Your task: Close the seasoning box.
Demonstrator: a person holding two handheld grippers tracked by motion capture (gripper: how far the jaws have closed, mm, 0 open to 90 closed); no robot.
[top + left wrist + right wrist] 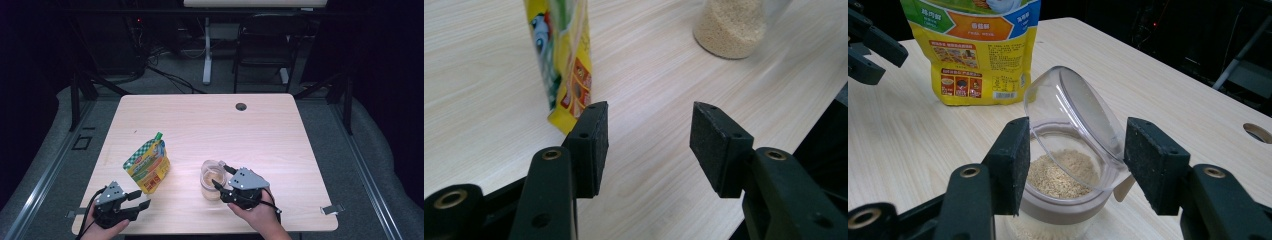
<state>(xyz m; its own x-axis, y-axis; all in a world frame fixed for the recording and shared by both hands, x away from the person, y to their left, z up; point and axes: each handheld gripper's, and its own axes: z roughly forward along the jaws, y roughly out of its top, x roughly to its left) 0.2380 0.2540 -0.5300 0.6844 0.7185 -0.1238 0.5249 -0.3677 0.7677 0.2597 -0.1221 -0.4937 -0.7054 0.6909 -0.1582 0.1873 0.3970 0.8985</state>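
Observation:
A yellow food pouch with a green spout stands upright on the wooden table, left of centre. A clear jar holding pale grains stands to its right, and its hinged clear lid is tipped up. My right gripper is open, with one jaw on each side of the jar's rim; its left pad is at the rim. My left gripper is open and holds nothing, low by the front edge just short of the pouch. The jar stands farther off.
A round cable hole sits near the table's far edge. A metal clip is at the front right corner. A black chair and a white desk leg stand beyond the table. My left gripper's fingers appear beside the pouch.

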